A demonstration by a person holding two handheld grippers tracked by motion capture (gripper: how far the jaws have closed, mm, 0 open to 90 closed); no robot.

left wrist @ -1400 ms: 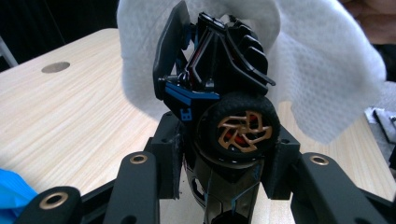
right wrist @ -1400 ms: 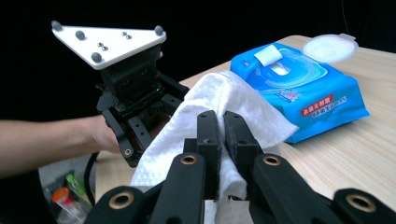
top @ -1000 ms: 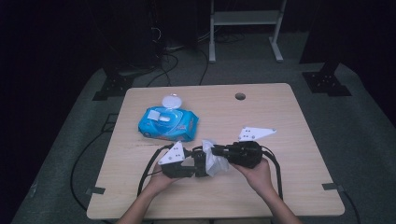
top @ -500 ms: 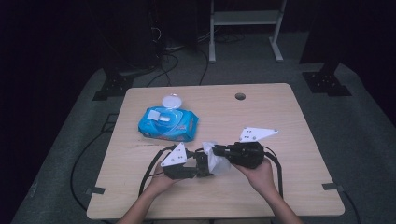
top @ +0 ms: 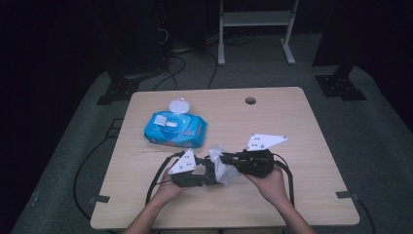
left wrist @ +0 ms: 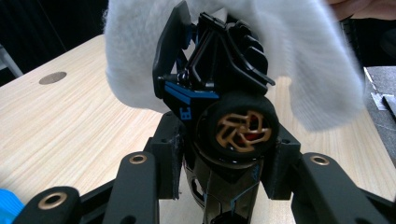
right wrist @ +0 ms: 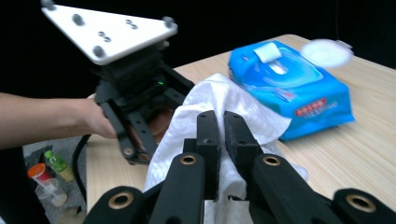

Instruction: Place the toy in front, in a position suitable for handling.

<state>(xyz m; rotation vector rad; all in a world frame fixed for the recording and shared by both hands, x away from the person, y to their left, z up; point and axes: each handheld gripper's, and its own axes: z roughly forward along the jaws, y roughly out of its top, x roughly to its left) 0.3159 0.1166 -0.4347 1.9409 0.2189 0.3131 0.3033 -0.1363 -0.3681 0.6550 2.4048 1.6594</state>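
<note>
Our right gripper (right wrist: 219, 140) pinches the white wipe (top: 225, 168); our left gripper (top: 207, 174), jaws apart, faces it. The blue wipes pack (top: 175, 129) lies behind on the desk (top: 292, 122).

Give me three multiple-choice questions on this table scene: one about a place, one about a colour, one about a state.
1. Where does the blue wipes pack lie?
A. On the floor
B. On the table, left of its middle
C. At the table's right edge
2. What colour is the cloth in the right tongs?
A. White
B. Red
C. Green
3. How is the pack's lid?
A. Shut flat
B. Lying on the floor
C. Flipped open

Answers: B, the high view shows the pack on the table beyond the left hand; A, the pinched cloth is plain white; C, the round lid stands back from the pack's top.
</note>
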